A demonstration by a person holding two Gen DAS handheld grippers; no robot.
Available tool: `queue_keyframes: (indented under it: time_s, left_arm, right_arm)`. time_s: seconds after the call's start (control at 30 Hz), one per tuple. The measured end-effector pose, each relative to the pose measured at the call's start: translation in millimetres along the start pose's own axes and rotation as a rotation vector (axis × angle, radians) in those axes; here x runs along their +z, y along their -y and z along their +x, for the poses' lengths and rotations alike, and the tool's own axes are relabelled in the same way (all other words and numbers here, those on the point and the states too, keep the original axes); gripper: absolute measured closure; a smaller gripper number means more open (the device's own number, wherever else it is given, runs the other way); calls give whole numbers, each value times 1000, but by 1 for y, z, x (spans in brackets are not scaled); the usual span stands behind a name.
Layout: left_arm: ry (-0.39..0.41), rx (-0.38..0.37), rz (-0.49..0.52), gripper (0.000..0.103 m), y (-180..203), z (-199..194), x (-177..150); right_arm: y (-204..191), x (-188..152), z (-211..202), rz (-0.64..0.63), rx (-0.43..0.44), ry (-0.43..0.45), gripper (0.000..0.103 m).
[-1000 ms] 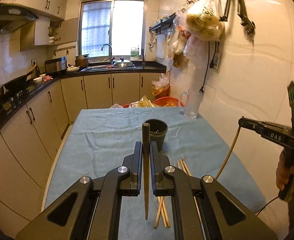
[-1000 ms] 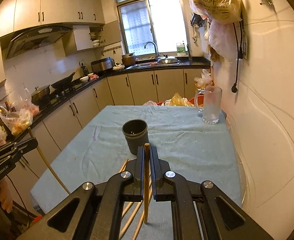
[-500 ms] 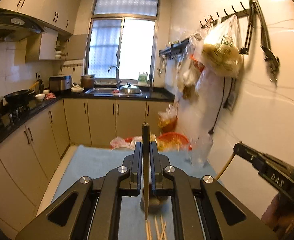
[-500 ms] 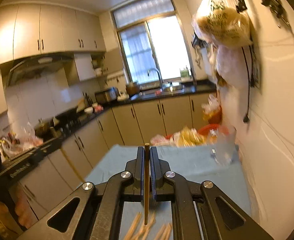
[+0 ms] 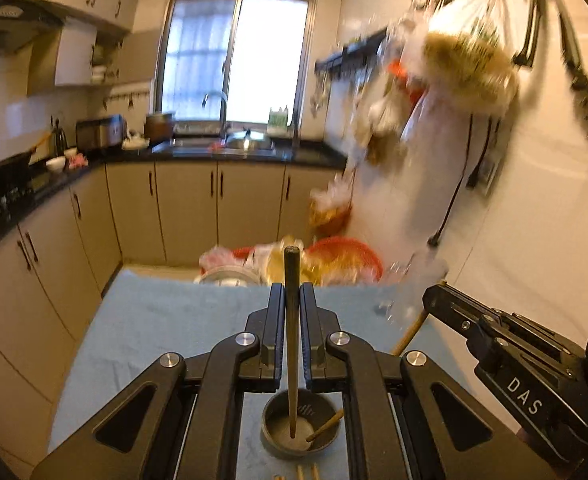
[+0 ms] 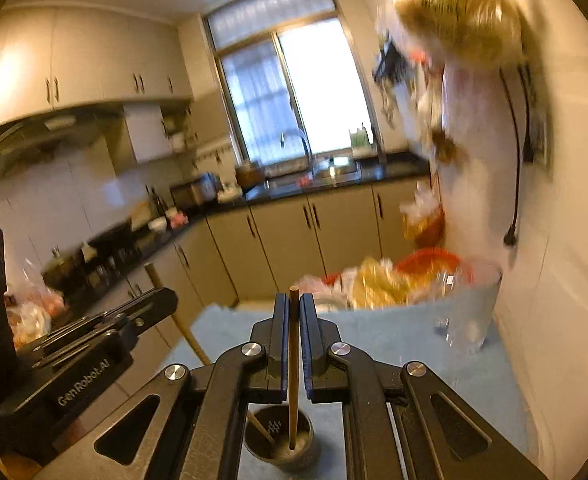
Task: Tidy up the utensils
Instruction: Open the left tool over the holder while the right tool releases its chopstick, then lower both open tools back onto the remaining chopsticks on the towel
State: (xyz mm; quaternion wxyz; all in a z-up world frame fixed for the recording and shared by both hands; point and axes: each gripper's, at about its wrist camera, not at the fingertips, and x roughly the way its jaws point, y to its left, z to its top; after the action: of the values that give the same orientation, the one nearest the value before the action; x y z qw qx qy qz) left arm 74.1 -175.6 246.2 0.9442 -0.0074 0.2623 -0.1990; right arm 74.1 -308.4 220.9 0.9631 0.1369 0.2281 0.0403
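My left gripper [image 5: 292, 296] is shut on a dark chopstick [image 5: 291, 312] held upright; its lower tip reaches into the dark holder cup [image 5: 300, 444] below. My right gripper [image 6: 293, 308] is shut on a light wooden chopstick [image 6: 293, 356], its lower tip also inside the cup [image 6: 280, 454]. Each view shows the other chopstick's tip slanting into the cup [image 5: 326, 428] [image 6: 260, 426]. The right gripper shows at the right of the left wrist view [image 5: 434, 300]; the left gripper shows at the left of the right wrist view [image 6: 166, 300]. Several loose chopsticks [image 5: 304, 472] lie near the cup.
The table has a light blue cloth [image 5: 166, 320]. A clear glass mug [image 6: 470, 308] stands at its far right by the white wall. Red basins with bags [image 5: 334, 256] sit beyond the table's far edge. Bags hang on wall hooks [image 5: 466, 64].
Both grippers rose, tilted upward and came over the cup. The two held chopsticks now point down into the cup, which was ahead of the grippers before.
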Motion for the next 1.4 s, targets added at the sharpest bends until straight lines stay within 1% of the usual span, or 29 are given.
queue_keyframes:
  time_s: [0.1, 0.2, 0.27, 0.33, 0.37, 0.4, 0.47, 0.57, 0.63, 0.67, 0.73, 0.83, 0.93, 1.0, 1.03, 1.13, 1.17, 1.23, 1.27, 1.33, 1.4]
  left_arm:
    - [-52, 22, 2, 96, -6, 19, -10]
    - [-65, 32, -13, 95, -14, 22, -18]
    - [-69, 27, -18, 88, -18, 19, -20]
    - [-52, 30, -24, 69, -22, 9, -22]
    - [-39, 35, -23, 65, -23, 3, -23]
    - [-27, 37, -23, 62, -24, -4, -22]
    - [-7, 34, -25, 61, -27, -22, -22]
    - [12, 25, -35, 55, -31, -51, -23]
    - [25, 23, -36, 49, -32, -69, -26]
    - [33, 24, -34, 48, -32, -81, -30]
    - [37, 30, -22, 41, -32, -100, -42]
    - [9, 34, 11, 39, -29, -117, -67]
    - [-26, 31, 38, 39, -25, -125, -97]
    - [-66, 23, 63, 39, -22, -125, -122]
    - [-92, 21, 81, 39, -20, -122, -136]
    - [-177, 14, 120, 39, -13, -109, -175]
    - [-223, 8, 131, 39, -11, -102, -192]
    - [-281, -3, 142, 39, -9, -92, -213]
    - [-319, -12, 151, 39, -6, -84, -224]
    - [-363, -27, 177, 40, 2, -72, -237]
    - [-389, -17, 234, 44, 14, -59, -248]
  right_arm:
    - [8, -15, 24, 19, 2, -70, 97]
    - [16, -23, 38, 45, 2, -112, 96]
    - [22, -25, 43, 70, 14, -137, 87]
    - [25, -25, 40, 86, 18, -134, 60]
    - [26, -24, 37, 89, 11, -123, 57]
    - [26, -22, 33, 87, 3, -114, 56]
    - [25, -19, 25, 85, 0, -106, 56]
    - [25, -15, 3, 89, 2, -94, 56]
    - [24, -15, -14, 77, -7, -86, 55]
    - [23, -16, -23, 71, -12, -86, 54]
    - [23, -20, -40, 60, -26, -93, 50]
    - [25, -31, -61, 42, -51, -125, 46]
    - [35, -55, -78, 39, -68, -185, 40]
    - [45, -78, -85, 39, -80, -243, 40]
    - [50, -89, -86, 39, -88, -269, 40]
    - [68, -136, -86, 53, -109, -372, 40]
    - [74, -151, -85, 61, -108, -404, 40]
    - [83, -181, -81, 84, -92, -464, 40]
    - [86, -194, -79, 98, -82, -486, 40]
    - [90, -220, -73, 130, -57, -529, 50]
    - [90, -241, -65, 142, -37, -556, 55]
